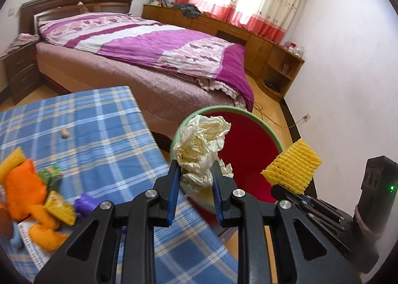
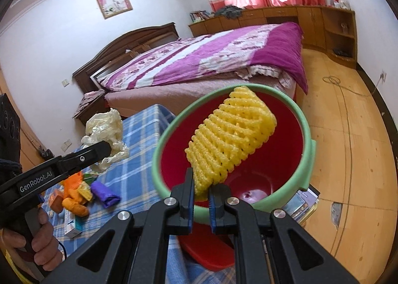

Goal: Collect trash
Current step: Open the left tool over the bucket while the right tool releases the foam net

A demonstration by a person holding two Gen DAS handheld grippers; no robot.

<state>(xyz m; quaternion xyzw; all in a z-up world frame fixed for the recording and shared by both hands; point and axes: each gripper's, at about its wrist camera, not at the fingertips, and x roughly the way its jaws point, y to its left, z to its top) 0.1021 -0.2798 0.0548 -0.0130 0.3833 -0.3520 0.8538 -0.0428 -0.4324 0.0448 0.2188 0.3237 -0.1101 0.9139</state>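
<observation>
Right tool (image 2: 201, 193) grips yellow foam fruit-net sleeve (image 2: 230, 141) pointing to 1 o'clock over green-rimmed red plastic bin (image 2: 307, 146), nearer than left tool (image 1: 196, 181) clutching crumpled cream paper wad (image 1: 201, 144) at the rim's 9 o'clock

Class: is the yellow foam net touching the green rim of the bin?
Apart. In the right wrist view, the right gripper holds the foam net over the bin, red interior visible around it.

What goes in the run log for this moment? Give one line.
left gripper: shut on crumpled paper at bin rim | right gripper: shut on yellow foam net over red bin | nothing released yet
</observation>
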